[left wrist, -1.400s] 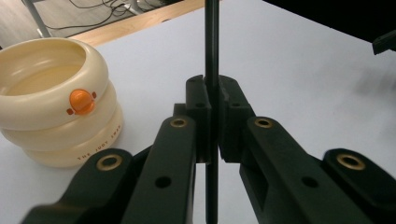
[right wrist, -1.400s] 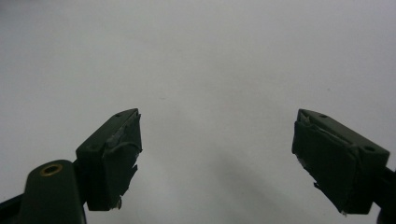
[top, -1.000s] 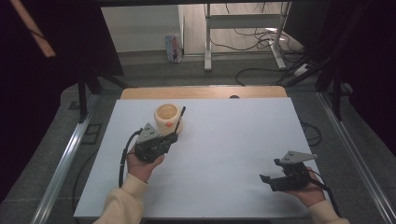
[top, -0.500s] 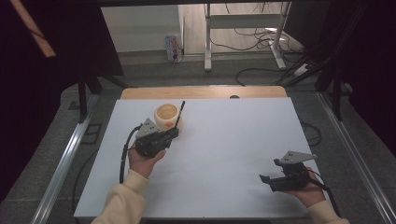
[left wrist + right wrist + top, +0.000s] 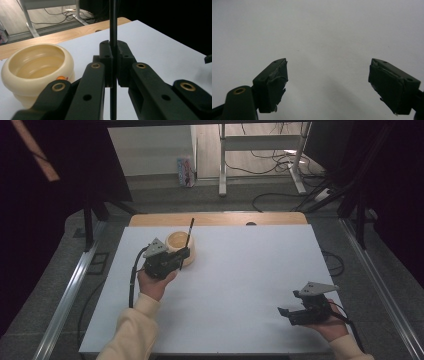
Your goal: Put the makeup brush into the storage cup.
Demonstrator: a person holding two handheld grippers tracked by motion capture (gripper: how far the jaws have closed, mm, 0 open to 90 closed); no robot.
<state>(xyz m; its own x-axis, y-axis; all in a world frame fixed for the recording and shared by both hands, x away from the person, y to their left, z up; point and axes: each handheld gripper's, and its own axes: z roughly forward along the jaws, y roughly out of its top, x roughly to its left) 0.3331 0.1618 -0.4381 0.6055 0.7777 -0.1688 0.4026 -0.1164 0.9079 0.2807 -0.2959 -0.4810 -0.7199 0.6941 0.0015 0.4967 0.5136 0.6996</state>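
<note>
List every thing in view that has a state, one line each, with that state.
Left gripper: shut on the thin black stick, beside the bowl.
Thin black stick: clamped between the jaws, tilted, its top end over the bowl.
Cream round plastic bowl: upright on the table, nothing visible inside.
Right gripper: open, nothing between its jaws, above the white table.

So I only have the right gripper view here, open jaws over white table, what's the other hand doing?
Observer: The left gripper is shut on a thin black stick, holding it upright.
Operator: Anything near it?
Observer: A cream bowl stands right beside it on the white table; it looks empty.
Operator: Is the stick in the bowl?
Observer: From the high view it stands at the bowl's rim; in or beside it, I cannot tell.
</note>
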